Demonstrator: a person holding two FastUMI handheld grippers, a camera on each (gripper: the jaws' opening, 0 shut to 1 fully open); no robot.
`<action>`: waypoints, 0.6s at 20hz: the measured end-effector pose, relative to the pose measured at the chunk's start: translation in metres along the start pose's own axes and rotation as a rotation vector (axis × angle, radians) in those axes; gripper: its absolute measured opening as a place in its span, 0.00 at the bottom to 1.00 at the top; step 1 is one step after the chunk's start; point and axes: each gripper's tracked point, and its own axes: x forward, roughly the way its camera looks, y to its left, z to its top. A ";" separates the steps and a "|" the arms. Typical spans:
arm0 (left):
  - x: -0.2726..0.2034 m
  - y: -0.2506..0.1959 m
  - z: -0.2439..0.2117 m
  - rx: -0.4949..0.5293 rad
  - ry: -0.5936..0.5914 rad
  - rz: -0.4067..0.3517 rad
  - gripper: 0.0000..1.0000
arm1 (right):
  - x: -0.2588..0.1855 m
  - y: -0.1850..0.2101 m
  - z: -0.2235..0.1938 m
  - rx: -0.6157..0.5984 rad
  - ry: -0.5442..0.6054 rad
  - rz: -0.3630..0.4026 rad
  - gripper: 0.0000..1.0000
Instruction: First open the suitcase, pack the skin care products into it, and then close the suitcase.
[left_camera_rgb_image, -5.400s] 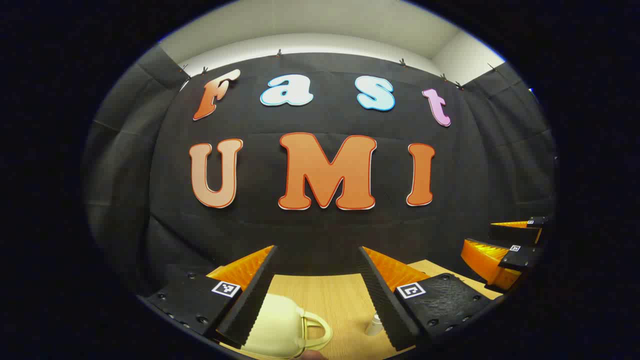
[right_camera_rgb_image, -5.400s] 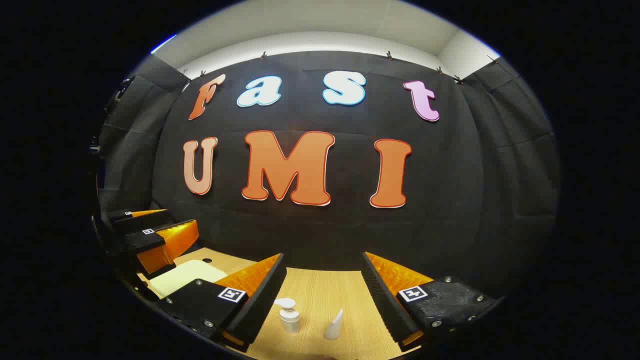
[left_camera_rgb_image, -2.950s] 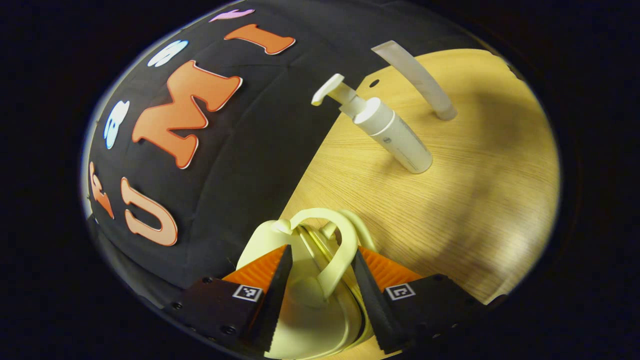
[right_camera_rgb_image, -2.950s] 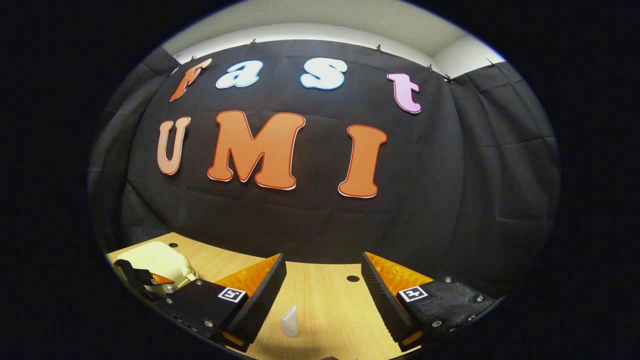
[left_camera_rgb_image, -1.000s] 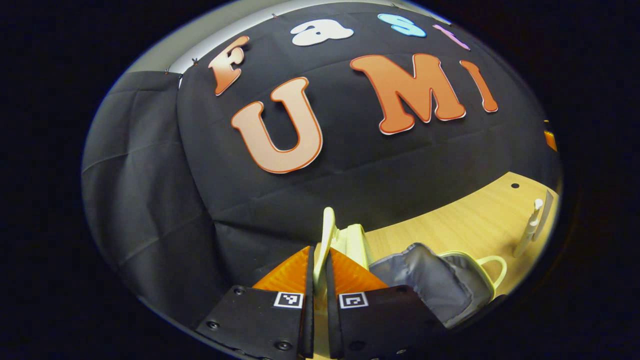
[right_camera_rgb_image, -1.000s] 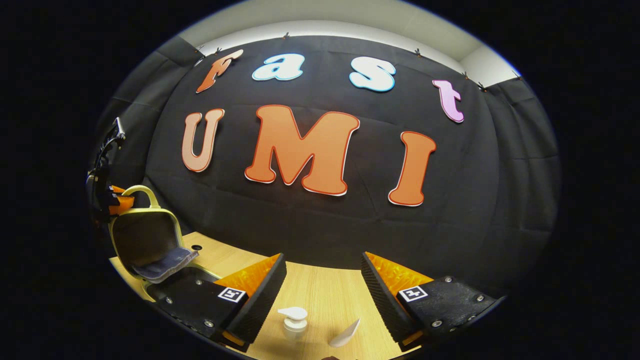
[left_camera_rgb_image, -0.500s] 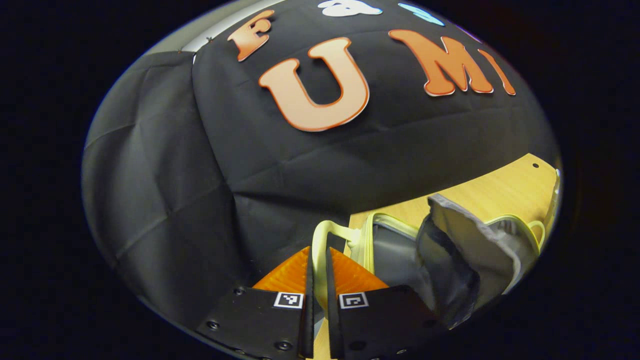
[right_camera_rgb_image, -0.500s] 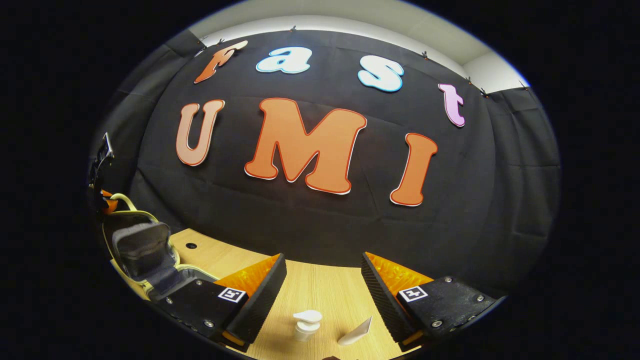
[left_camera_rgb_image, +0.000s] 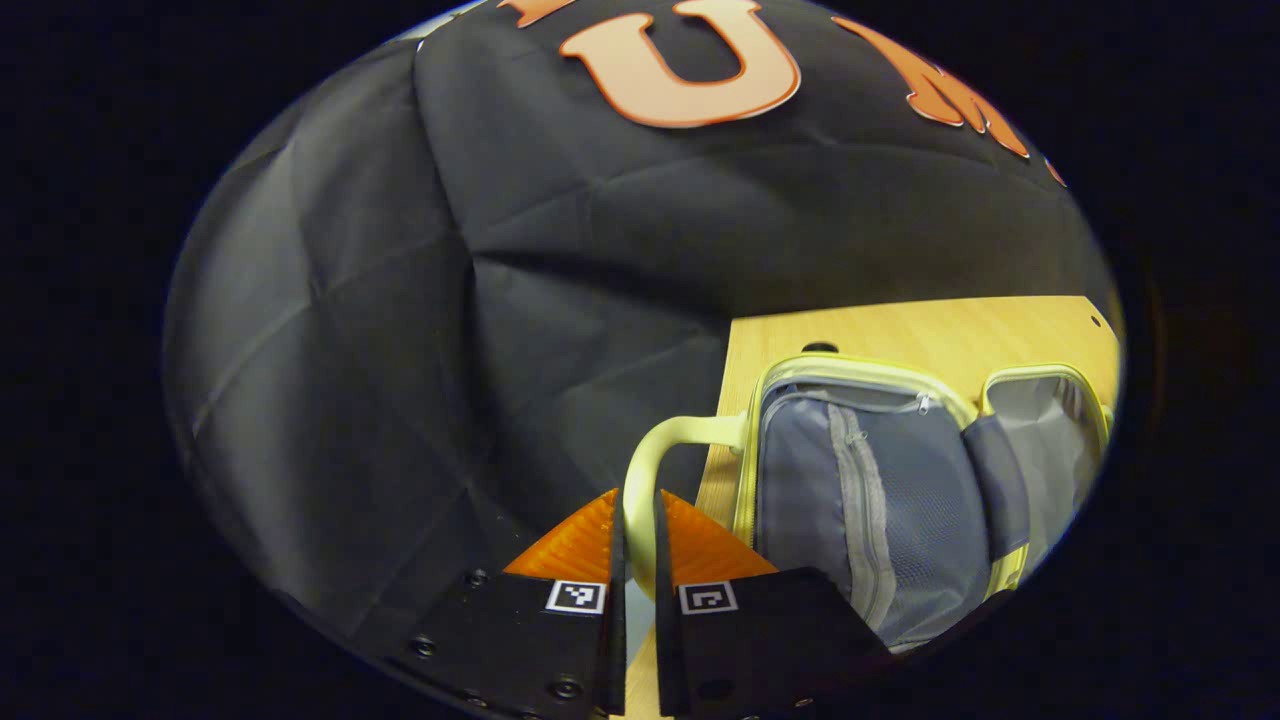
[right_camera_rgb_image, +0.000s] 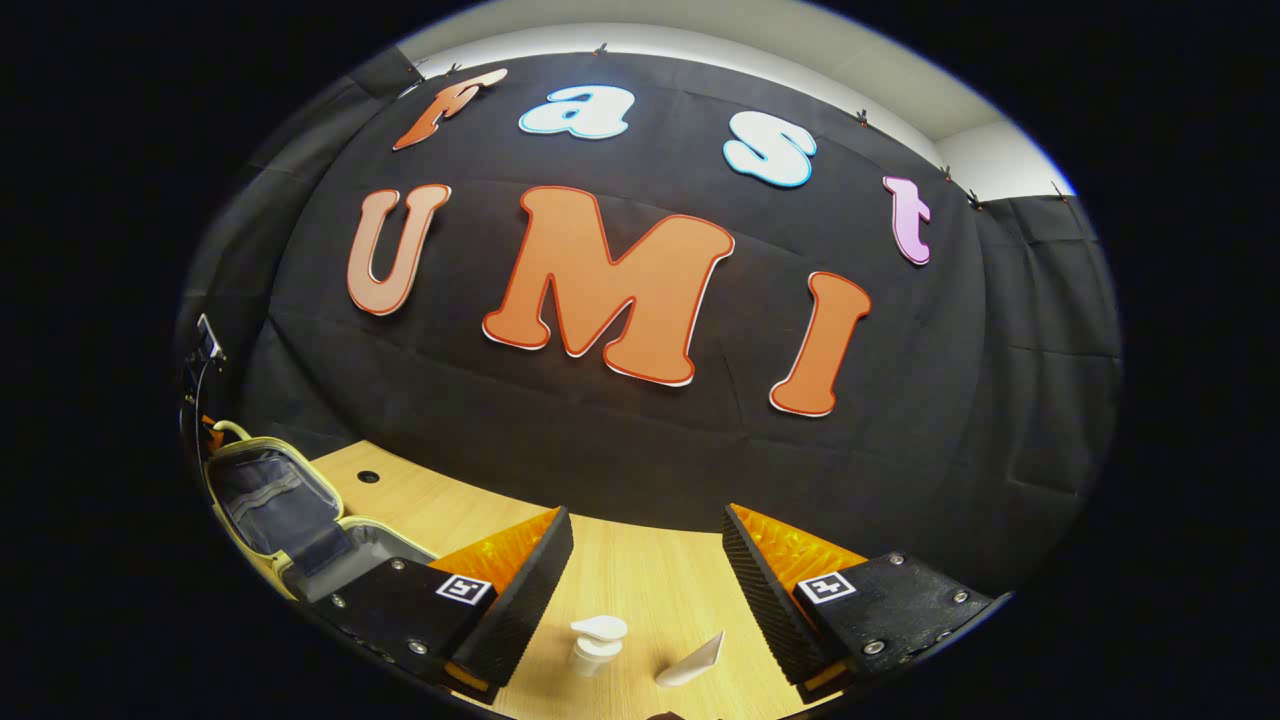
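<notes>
The small pale yellow suitcase (left_camera_rgb_image: 880, 480) lies open on the wooden table (left_camera_rgb_image: 930, 335), its grey zipped lining facing up. My left gripper (left_camera_rgb_image: 637, 560) is shut on the suitcase's lid handle (left_camera_rgb_image: 660, 445) at the table's left edge. In the right gripper view the open suitcase (right_camera_rgb_image: 275, 510) sits at the far left. My right gripper (right_camera_rgb_image: 645, 580) stands open above the table, with a white pump bottle (right_camera_rgb_image: 596, 643) and a white tube (right_camera_rgb_image: 692, 662) just below and between its fingers, untouched.
The table's left edge (left_camera_rgb_image: 722, 420) runs right beside the suitcase lid, with the black cloth wall behind. A small round hole (right_camera_rgb_image: 368, 477) shows in the tabletop near the suitcase. Bare wood (right_camera_rgb_image: 650, 570) lies beyond the bottle and tube.
My left gripper has swung the lid by its handle from upright down to lying flat and open. The right gripper drifted slightly, staying open over the bottle and tube.
</notes>
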 end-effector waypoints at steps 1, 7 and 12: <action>0.006 -0.003 -0.009 -0.013 0.021 0.001 0.13 | -0.002 -0.005 -0.001 0.002 0.001 -0.008 0.95; 0.004 0.004 -0.004 0.016 -0.017 0.086 0.16 | -0.004 -0.022 -0.019 0.020 0.029 -0.016 0.96; -0.046 -0.031 0.046 0.009 -0.160 0.058 0.54 | 0.001 -0.031 -0.028 0.044 0.017 0.014 0.96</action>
